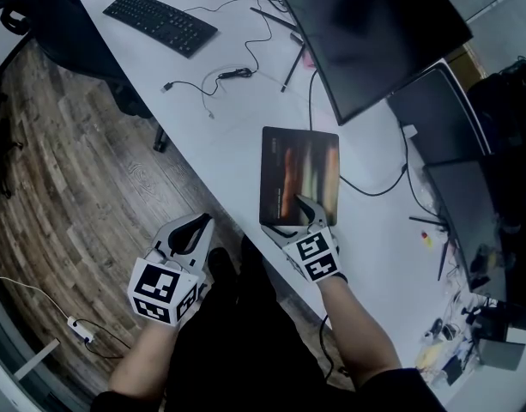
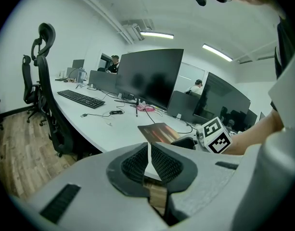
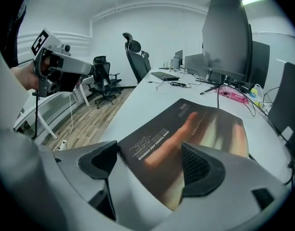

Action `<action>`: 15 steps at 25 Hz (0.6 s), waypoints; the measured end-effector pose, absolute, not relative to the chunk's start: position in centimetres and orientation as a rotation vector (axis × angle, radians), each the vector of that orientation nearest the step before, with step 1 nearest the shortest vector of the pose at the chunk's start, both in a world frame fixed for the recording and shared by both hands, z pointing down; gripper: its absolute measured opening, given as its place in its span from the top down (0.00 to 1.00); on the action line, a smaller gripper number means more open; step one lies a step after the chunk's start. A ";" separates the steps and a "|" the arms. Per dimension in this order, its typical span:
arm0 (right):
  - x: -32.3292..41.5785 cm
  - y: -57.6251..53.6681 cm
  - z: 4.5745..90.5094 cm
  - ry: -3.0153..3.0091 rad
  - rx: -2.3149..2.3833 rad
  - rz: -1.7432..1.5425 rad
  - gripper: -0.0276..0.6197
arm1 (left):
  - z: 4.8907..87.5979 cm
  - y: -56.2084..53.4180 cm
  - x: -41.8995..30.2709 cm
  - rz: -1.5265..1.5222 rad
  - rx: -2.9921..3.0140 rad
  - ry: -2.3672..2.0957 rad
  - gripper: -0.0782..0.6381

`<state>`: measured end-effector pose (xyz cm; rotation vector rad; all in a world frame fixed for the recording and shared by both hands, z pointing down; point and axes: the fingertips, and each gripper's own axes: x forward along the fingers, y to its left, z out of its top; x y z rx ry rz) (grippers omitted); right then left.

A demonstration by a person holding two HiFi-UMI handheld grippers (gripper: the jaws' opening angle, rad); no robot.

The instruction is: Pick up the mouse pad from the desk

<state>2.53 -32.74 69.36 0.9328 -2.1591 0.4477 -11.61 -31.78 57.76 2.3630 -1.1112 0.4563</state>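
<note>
Currently the mouse pad (image 1: pixel 299 166) lies flat on the white desk (image 1: pixel 220 136), close to the near edge, just in front of the large dark monitor (image 1: pixel 365 24). It is a dark rectangle with a streaked orange-and-pale print and small white lettering along one side.

Right gripper (image 1: pixel 295 217): positioned at the pad's near short edge. Its jaws stand wide apart. In the head view, one jaw reaches over the printed surface and the other sits by the near left corner. The right gripper view shows the mouse pad (image 3: pixel 200 129) running between the two jaws of the right gripper (image 3: pixel 147 160), with nothing clamped. Whether either jaw touches the pad cannot be determined.

Left gripper (image 1: pixel 196 227): held off the desk, over the wood floor (image 1: pixel 65 187), well apart from the pad. The left gripper view shows the ribbed pads of the left gripper (image 2: pixel 149 153) brought together, only a thin slit between them at the tips. They hold nothing. Beyond them, the mouse pad (image 2: pixel 159 131) and the marker cube of the other gripper are visible.

Surroundings: a black keyboard (image 1: pixel 160 22) rests at the far end of the desk. A loose black cable (image 1: pixel 202 84) lies between keyboard and pad. A second monitor (image 1: pixel 434 114) stands to the right. A black office chair (image 3: pixel 135 57) stands past the desk's far end.
</note>
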 end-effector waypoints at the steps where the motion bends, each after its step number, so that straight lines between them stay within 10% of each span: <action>1: 2.5 -32.8 69.4 -2.157 0.934 0.448 0.32 | 57.8 -31.8 -11.7 0.456 2.363 -1.110 0.85; 8: 3.0 -33.0 69.5 -2.134 0.944 0.452 0.33 | 57.6 -32.0 -11.9 0.455 2.367 -1.112 0.85; 15: 3.9 -33.6 69.2 -2.124 0.984 0.443 0.55 | 57.3 -31.9 -12.1 0.451 2.368 -1.112 0.85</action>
